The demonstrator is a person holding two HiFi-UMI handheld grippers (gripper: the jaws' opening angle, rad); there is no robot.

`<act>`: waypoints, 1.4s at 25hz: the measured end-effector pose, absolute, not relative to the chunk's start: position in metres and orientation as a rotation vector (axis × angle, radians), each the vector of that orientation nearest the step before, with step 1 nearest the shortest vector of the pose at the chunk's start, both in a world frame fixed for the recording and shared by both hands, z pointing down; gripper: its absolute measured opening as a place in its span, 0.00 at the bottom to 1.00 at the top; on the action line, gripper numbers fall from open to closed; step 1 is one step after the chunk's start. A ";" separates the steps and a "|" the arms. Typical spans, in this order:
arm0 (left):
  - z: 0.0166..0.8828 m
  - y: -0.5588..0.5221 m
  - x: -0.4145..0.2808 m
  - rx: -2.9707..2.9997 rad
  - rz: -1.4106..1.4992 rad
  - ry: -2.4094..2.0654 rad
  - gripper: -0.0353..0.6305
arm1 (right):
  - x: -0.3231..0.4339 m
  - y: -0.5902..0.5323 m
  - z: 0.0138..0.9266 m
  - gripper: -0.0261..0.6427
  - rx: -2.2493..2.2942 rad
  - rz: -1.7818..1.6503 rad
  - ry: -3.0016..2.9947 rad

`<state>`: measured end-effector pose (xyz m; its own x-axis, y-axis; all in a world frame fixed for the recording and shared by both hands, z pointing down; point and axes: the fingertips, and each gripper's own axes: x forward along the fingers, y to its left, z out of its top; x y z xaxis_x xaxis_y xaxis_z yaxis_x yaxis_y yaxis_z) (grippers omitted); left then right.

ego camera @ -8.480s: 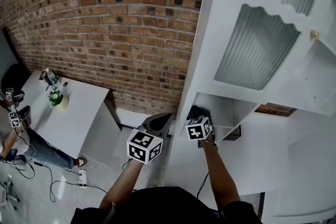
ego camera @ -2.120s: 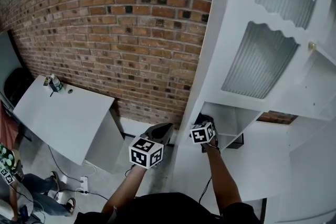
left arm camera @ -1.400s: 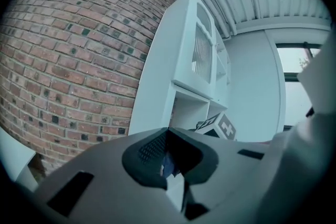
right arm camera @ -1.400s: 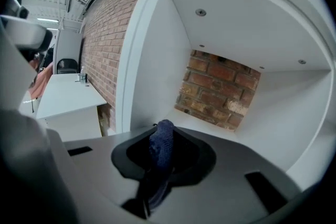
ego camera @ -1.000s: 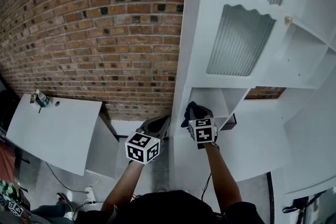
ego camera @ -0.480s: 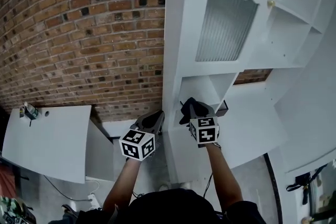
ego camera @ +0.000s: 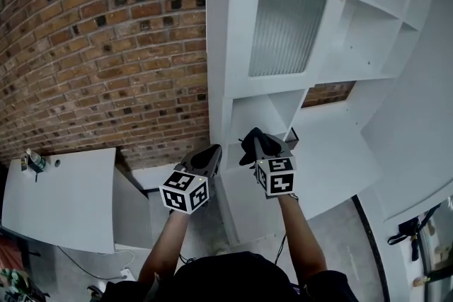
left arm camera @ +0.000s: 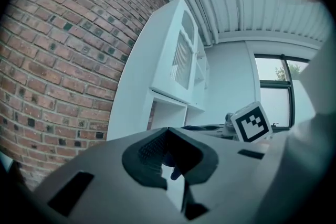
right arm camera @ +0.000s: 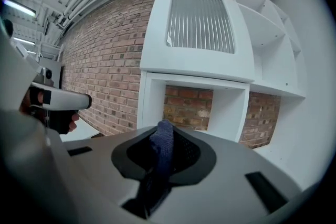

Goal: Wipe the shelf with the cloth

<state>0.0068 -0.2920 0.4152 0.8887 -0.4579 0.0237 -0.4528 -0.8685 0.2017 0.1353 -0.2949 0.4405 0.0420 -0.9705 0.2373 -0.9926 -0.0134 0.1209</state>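
R gripper (ego camera: 259,146), clamped on dark-blue knit cloth (right arm camera: 161,147), faces white cabinet's open lower shelf (right arm camera: 231,113) straight ahead; L gripper (ego camera: 202,160), closed & empty, alongside.

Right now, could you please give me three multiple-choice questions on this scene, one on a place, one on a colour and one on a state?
1. Where is the cloth?
A. On the white table
B. Between the jaws of the right gripper
C. Flat on a top shelf

2. What colour is the cloth?
A. Dark blue
B. Red
C. White

3. How do the jaws of the left gripper stand?
A. Wide apart
B. Clamped on a bottle
C. Together, holding nothing

Answers:
1 B, as the right gripper view shows the cloth pinched between its jaws.
2 A, as the fabric there is plainly dark blue.
3 C, as the left gripper view shows its tips meeting with nothing between them.
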 end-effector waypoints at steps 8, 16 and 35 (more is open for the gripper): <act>0.410 -0.280 0.019 2.851 -0.062 -0.696 0.08 | 0.139 -0.269 0.427 0.14 2.068 0.096 -2.040; 0.407 -0.248 0.052 2.849 -0.073 -0.665 0.08 | 0.161 -0.236 0.419 0.14 2.071 0.101 -2.056; 0.404 -0.166 0.111 2.878 -0.078 -0.652 0.08 | 0.199 -0.154 0.417 0.14 2.052 0.078 -2.106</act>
